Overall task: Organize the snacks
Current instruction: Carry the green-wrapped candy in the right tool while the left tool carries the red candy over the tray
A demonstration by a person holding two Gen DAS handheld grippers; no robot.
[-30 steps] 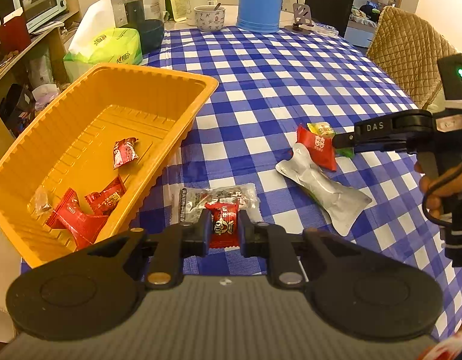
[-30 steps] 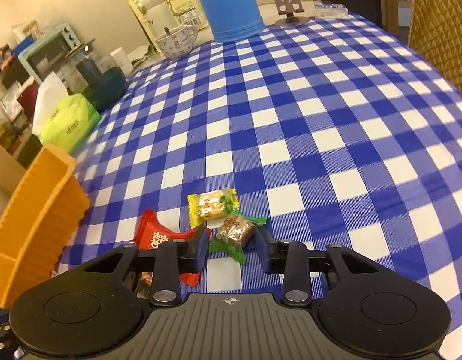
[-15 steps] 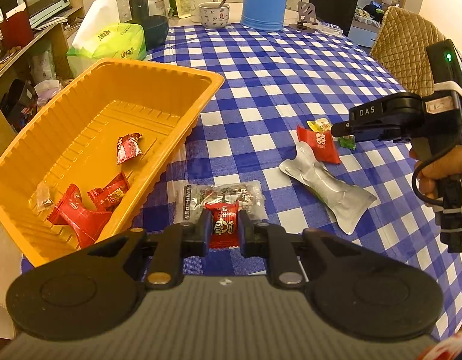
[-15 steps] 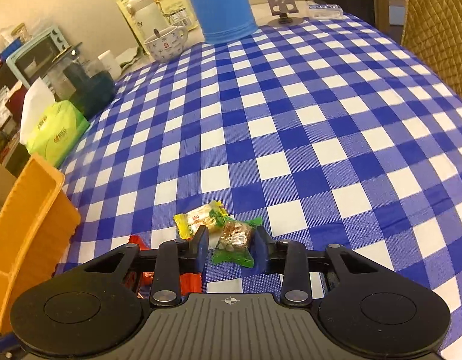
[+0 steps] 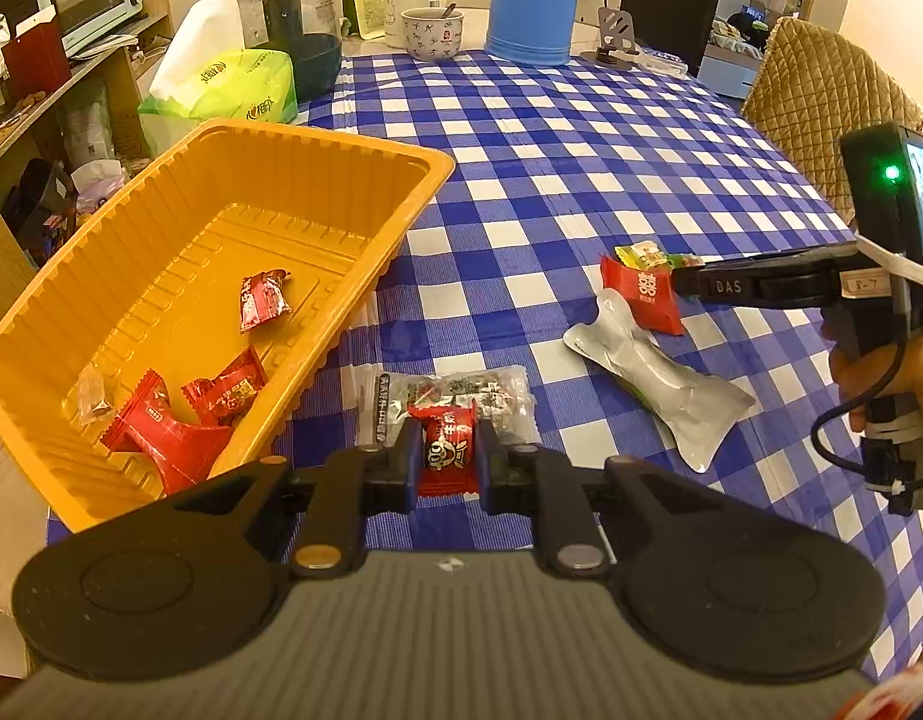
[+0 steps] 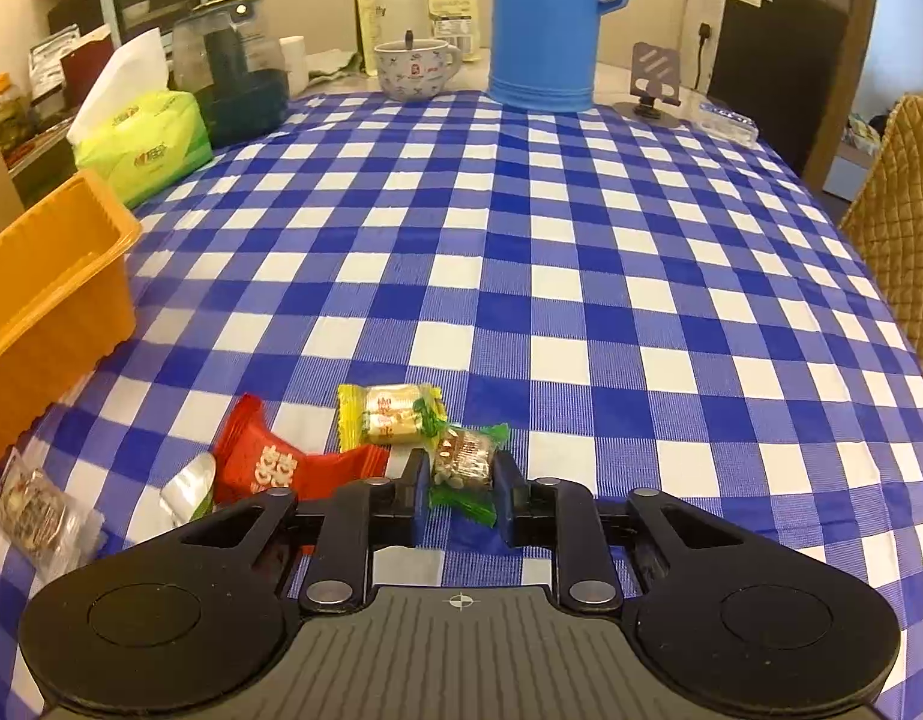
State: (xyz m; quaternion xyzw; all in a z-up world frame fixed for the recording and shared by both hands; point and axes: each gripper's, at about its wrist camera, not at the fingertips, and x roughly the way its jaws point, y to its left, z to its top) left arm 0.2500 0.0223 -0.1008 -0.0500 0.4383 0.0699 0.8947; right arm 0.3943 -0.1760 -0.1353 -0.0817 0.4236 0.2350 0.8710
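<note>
My left gripper (image 5: pixel 446 450) is shut on a small red candy packet (image 5: pixel 448 447), held above a clear snack packet (image 5: pixel 401 396) on the checked cloth. To its left stands the orange tray (image 5: pixel 341 150) with several red candies (image 5: pixel 161 432) inside. My right gripper (image 6: pixel 460 480) is shut on a green-wrapped brown candy (image 6: pixel 464 459), low over the table. Beside it lie a yellow candy (image 6: pixel 392 414), a red packet (image 6: pixel 269 465) and a silver pouch (image 5: pixel 659 372). The right gripper also shows in the left wrist view (image 5: pixel 677 282).
At the table's far end stand a blue jug (image 6: pixel 545 24), a mug (image 6: pixel 416 69), a phone stand (image 6: pixel 653 81), a dark glass kettle (image 6: pixel 239 78) and a green tissue pack (image 6: pixel 143 144). A quilted chair (image 6: pixel 899 228) is at the right edge.
Both grippers have lifted and pulled back a little with their candies held. The right wrist view has swung right, so the red packet and tray show more fully.
</note>
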